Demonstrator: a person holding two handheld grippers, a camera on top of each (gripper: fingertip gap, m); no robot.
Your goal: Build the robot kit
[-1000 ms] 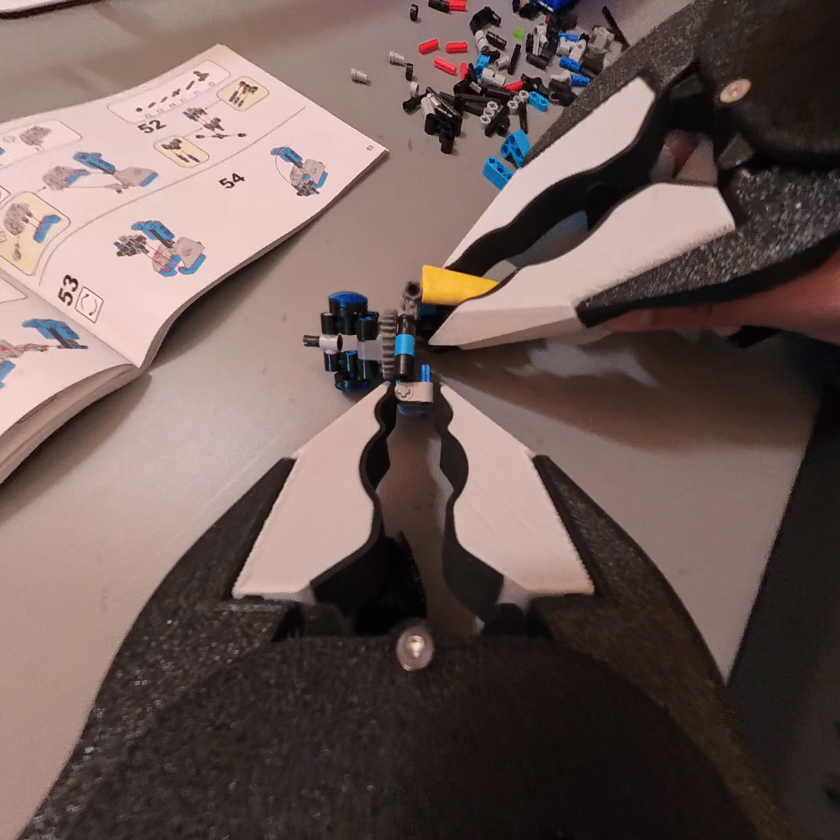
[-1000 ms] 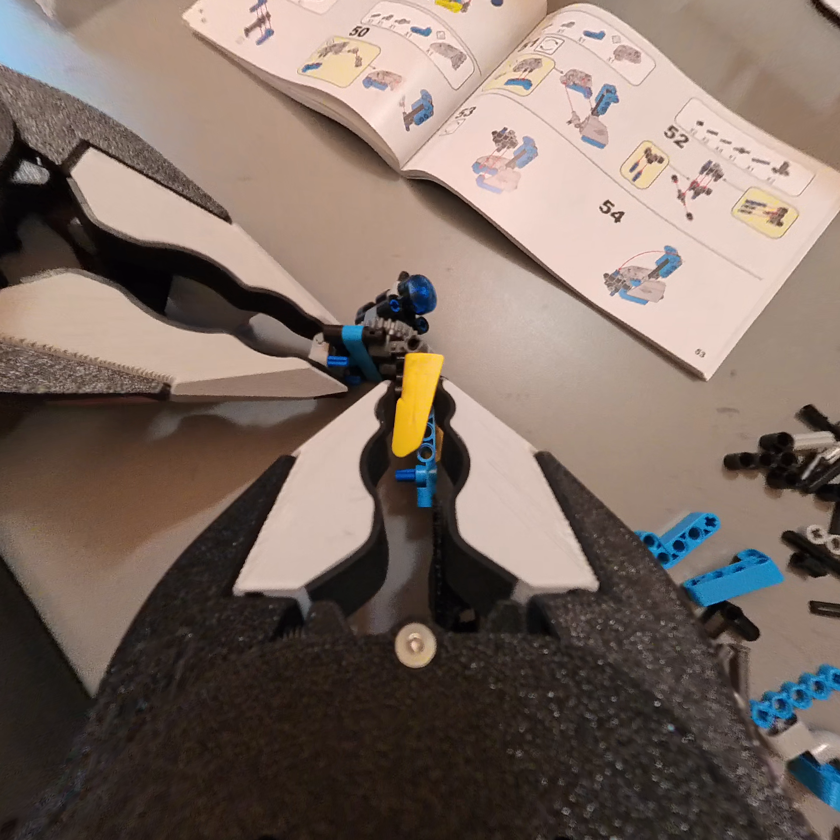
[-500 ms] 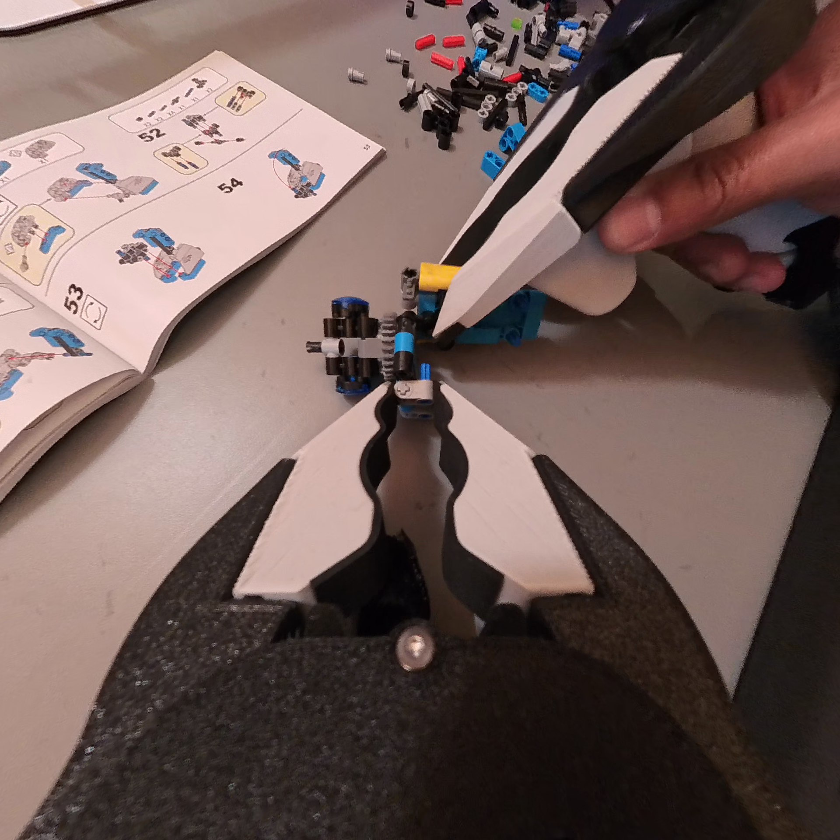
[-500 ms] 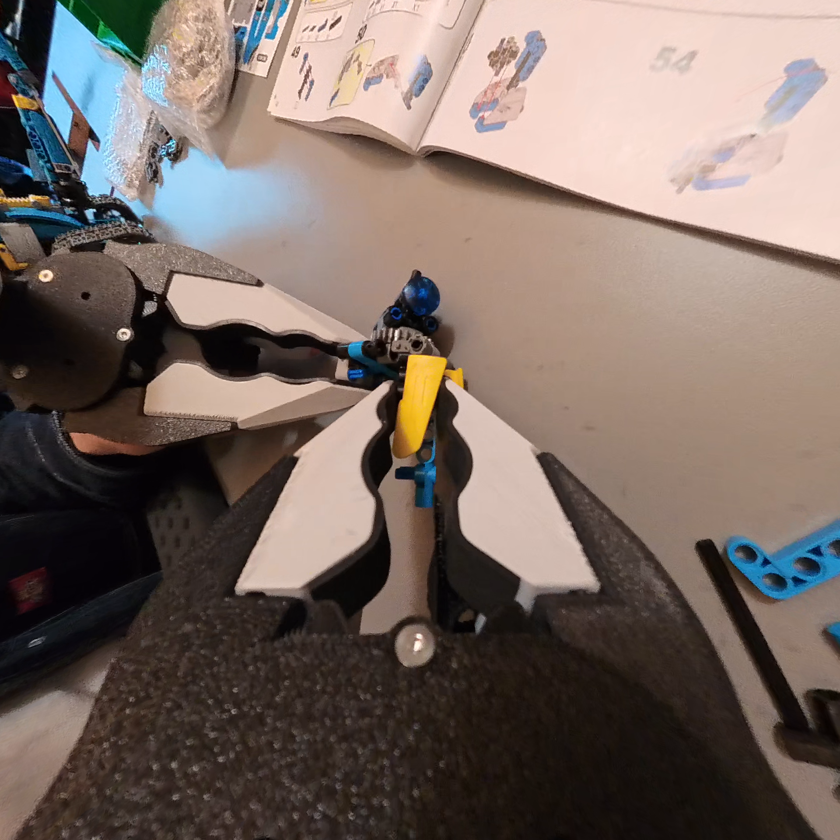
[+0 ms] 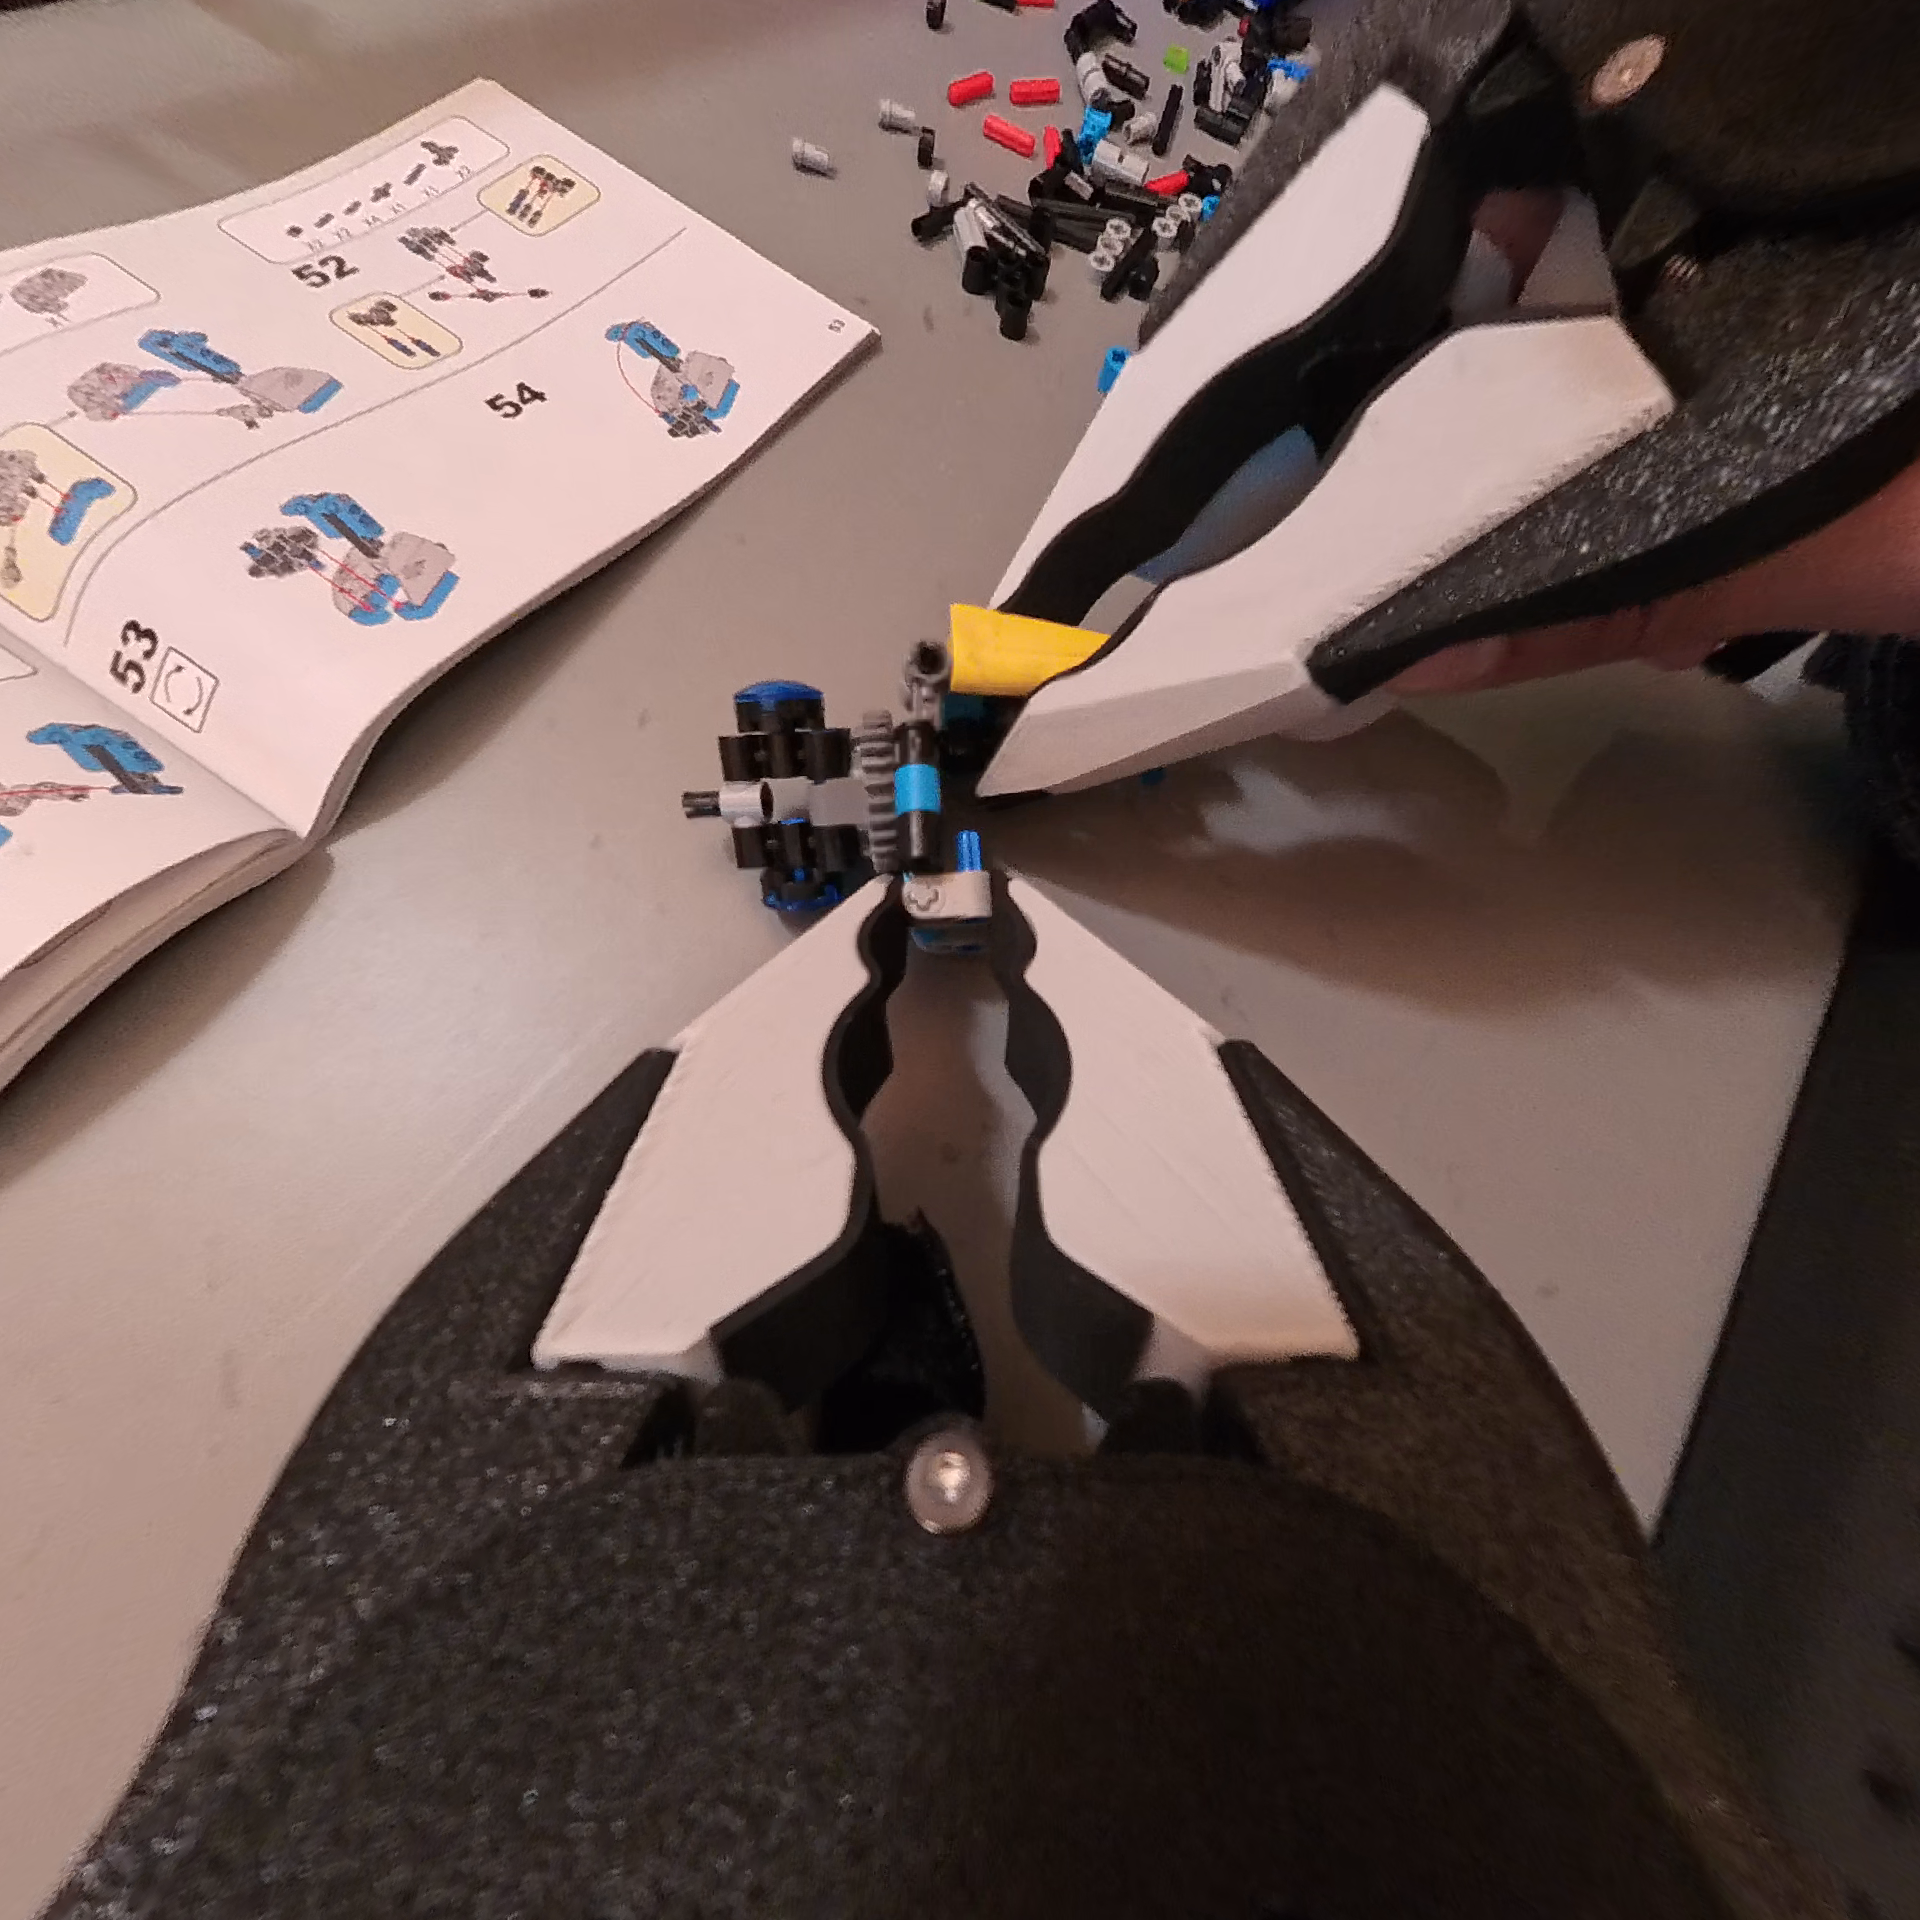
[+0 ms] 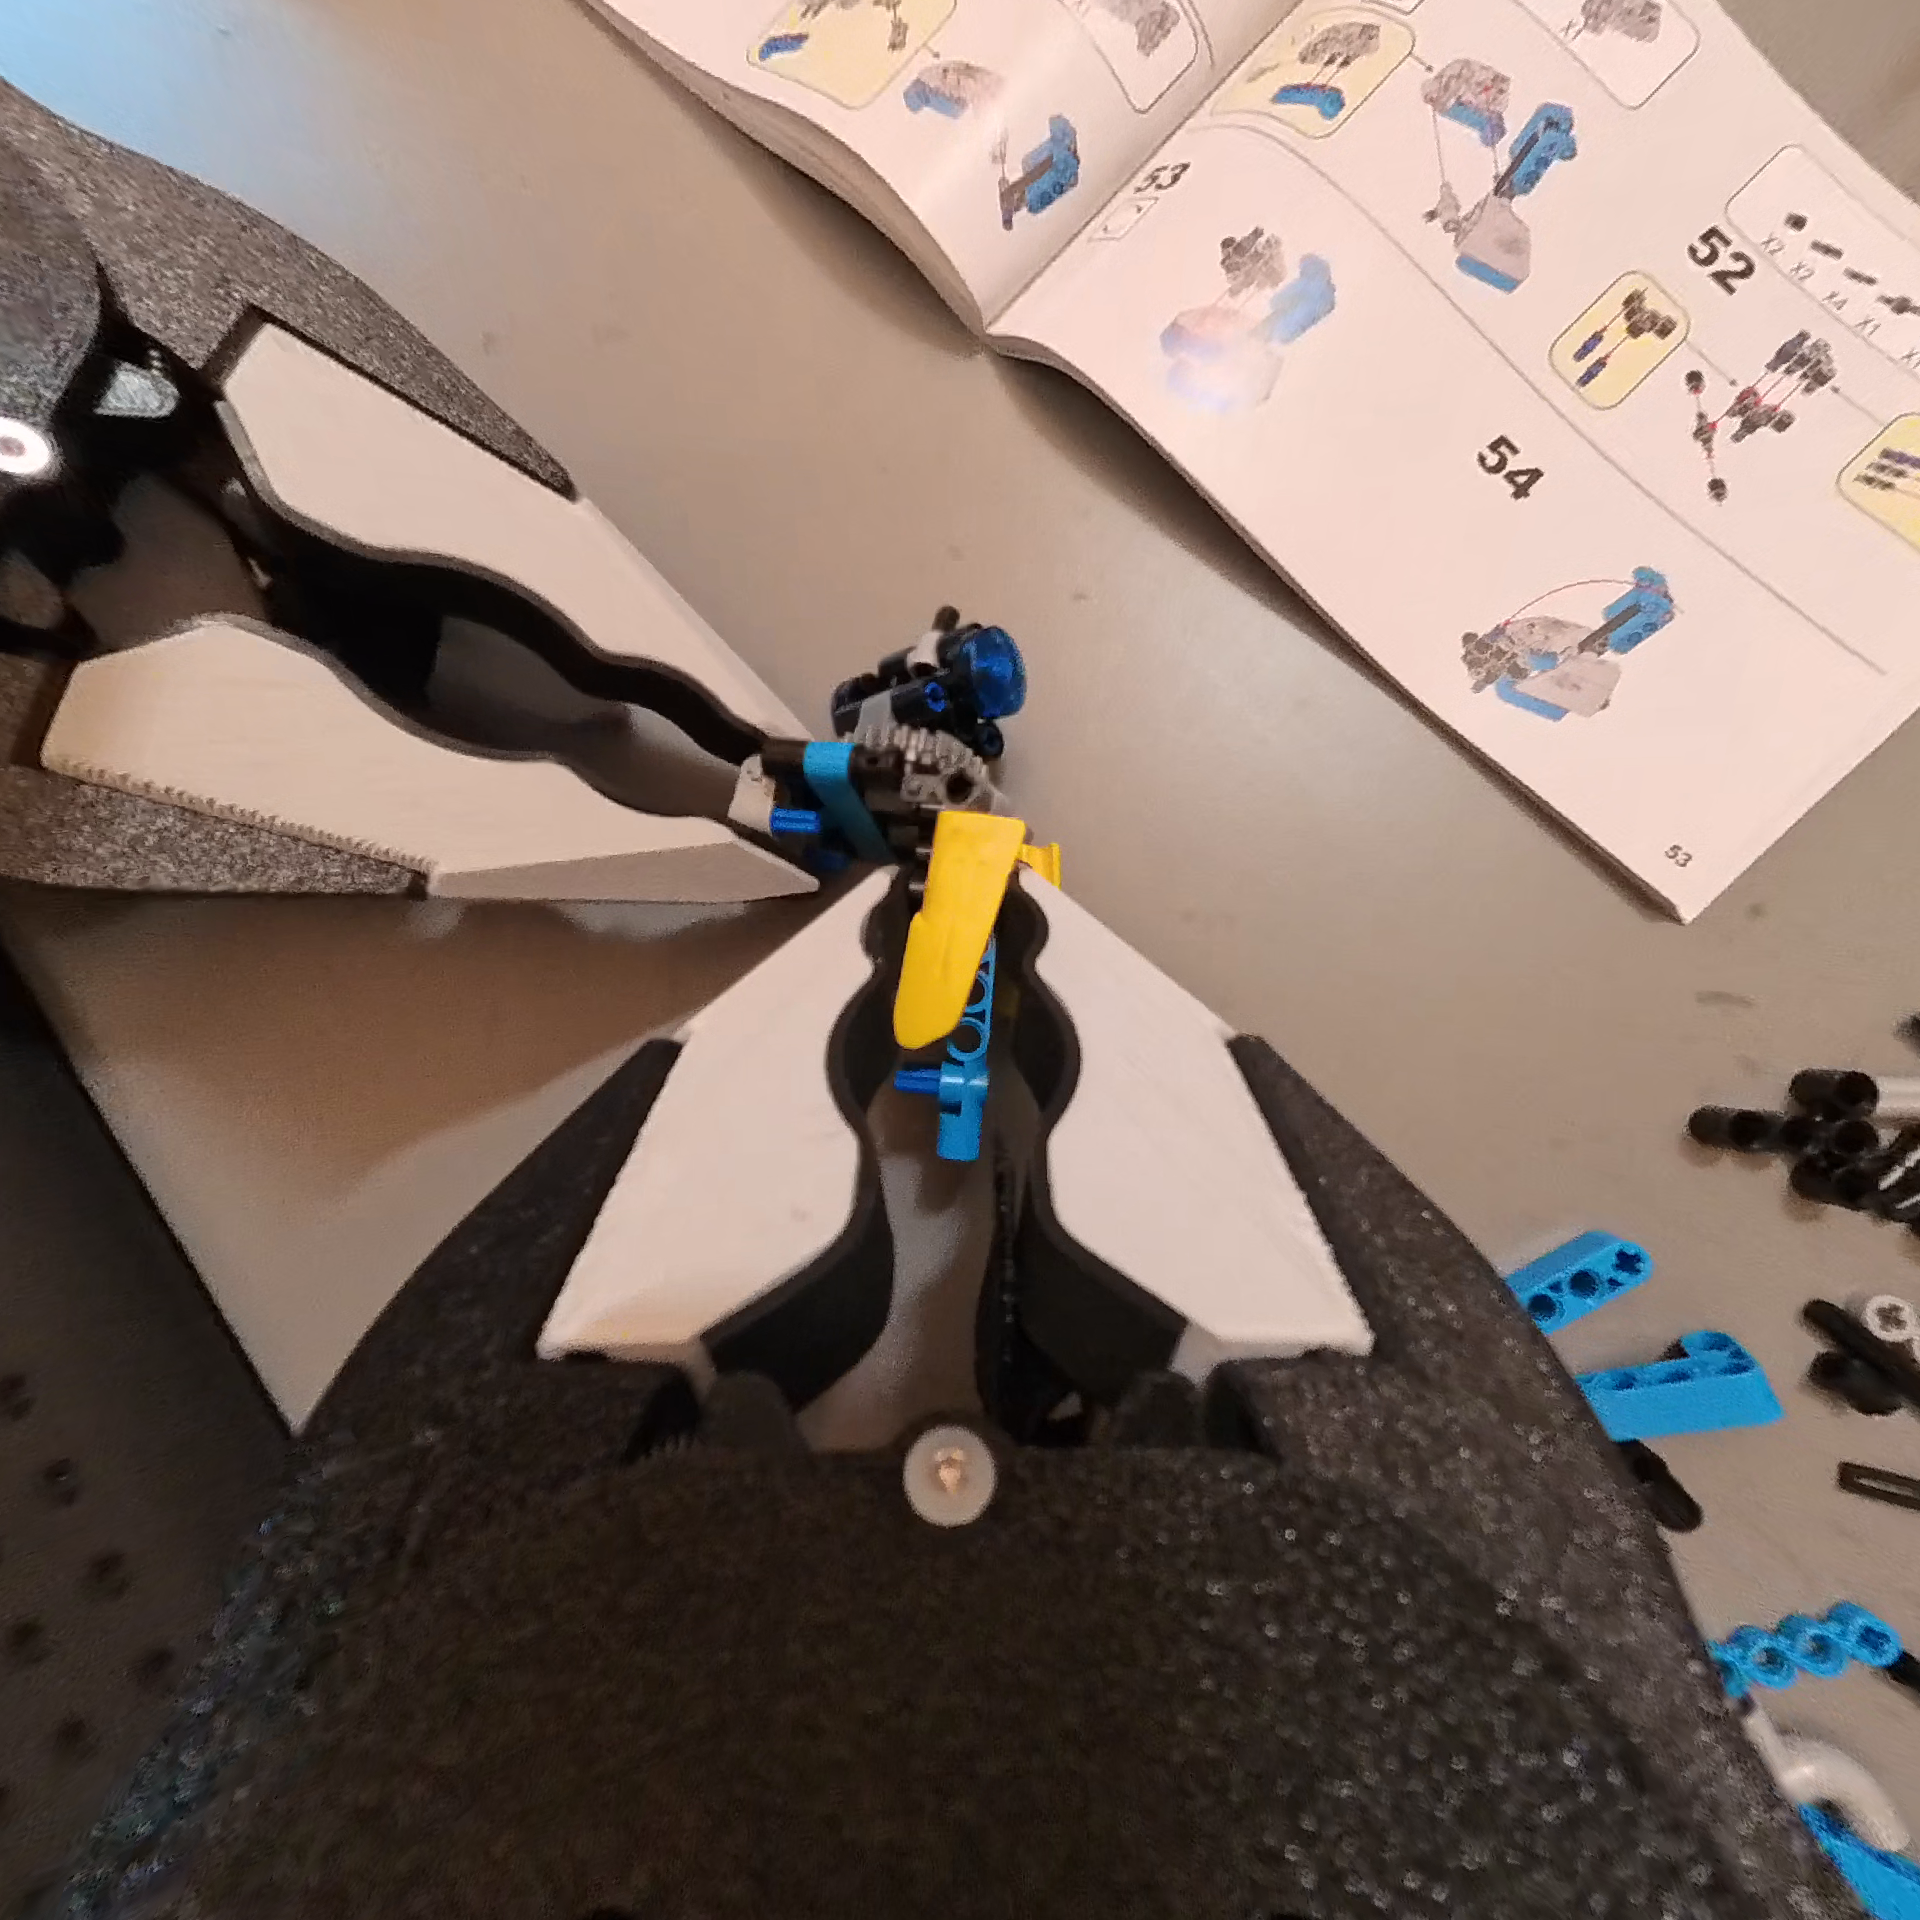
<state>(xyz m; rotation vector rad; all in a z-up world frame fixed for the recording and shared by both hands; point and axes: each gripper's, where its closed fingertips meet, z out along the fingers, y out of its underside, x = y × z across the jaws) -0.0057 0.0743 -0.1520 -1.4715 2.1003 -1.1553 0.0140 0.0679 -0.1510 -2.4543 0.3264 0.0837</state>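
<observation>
Toy model: small black, grey and blue brick build, just above the grey table, between both grippers.
Left gripper: tips pinching the model's grey-and-blue end.
Right gripper: tips clamped on the yellow piece at the model's other side.
Booklet: open, lying left of the model.
Loose bricks: scattered farther back.

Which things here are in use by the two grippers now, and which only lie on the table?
In use:
- left gripper, shut on the small model
- right gripper, shut on the yellow piece at the model

Lying about:
- open booklet
- loose pieces
- blue beams
</observation>
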